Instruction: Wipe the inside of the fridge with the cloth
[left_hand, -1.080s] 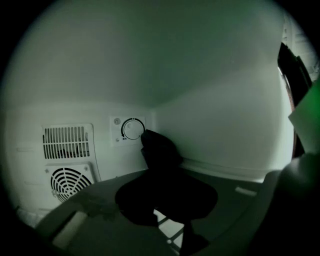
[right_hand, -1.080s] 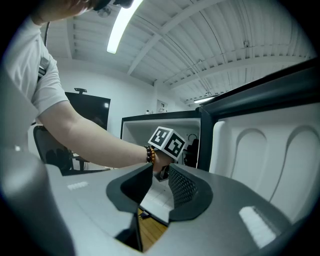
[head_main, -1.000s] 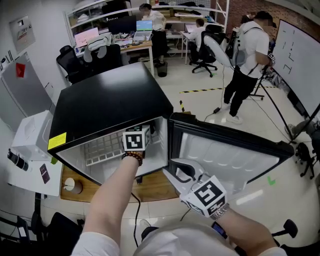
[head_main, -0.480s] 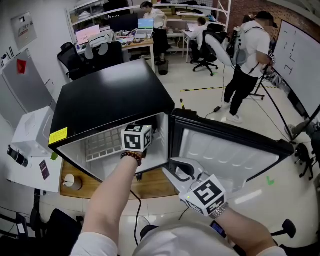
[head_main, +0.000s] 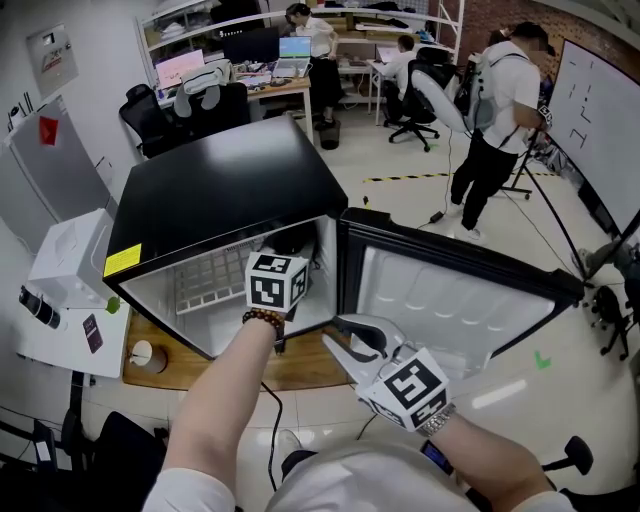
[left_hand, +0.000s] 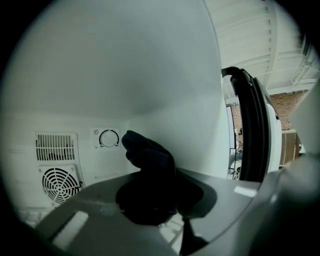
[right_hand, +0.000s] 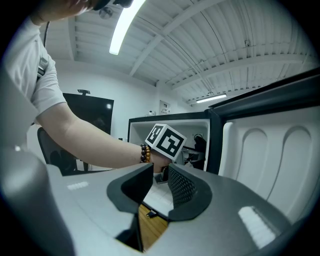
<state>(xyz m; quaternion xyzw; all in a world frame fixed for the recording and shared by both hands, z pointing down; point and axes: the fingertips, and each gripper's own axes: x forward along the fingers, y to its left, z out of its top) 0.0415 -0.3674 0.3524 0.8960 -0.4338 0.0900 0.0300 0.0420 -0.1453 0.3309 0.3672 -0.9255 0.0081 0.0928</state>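
Observation:
A small black fridge (head_main: 220, 195) stands with its door (head_main: 460, 305) swung wide to the right. My left gripper (head_main: 278, 280) reaches into the white compartment over the wire shelf (head_main: 205, 290). In the left gripper view it (left_hand: 150, 202) is shut on a dark cloth (left_hand: 150, 157), which bunches up in front of the back wall near the thermostat dial (left_hand: 108, 138) and the fan vent (left_hand: 57, 182). My right gripper (head_main: 345, 335) hangs outside, in front of the door's lower edge. Its jaws (right_hand: 161, 175) have just been closing a little and stand open, with nothing between them.
The fridge rests on a wooden board (head_main: 305, 365) with a cup (head_main: 147, 355) at its left end. A white appliance (head_main: 65, 285) stands to the left. A person (head_main: 495, 110) walks in the office behind, beside a whiteboard (head_main: 600, 120).
My left gripper has slid to the right inside the fridge with the cloth in it. The right gripper has stayed in place.

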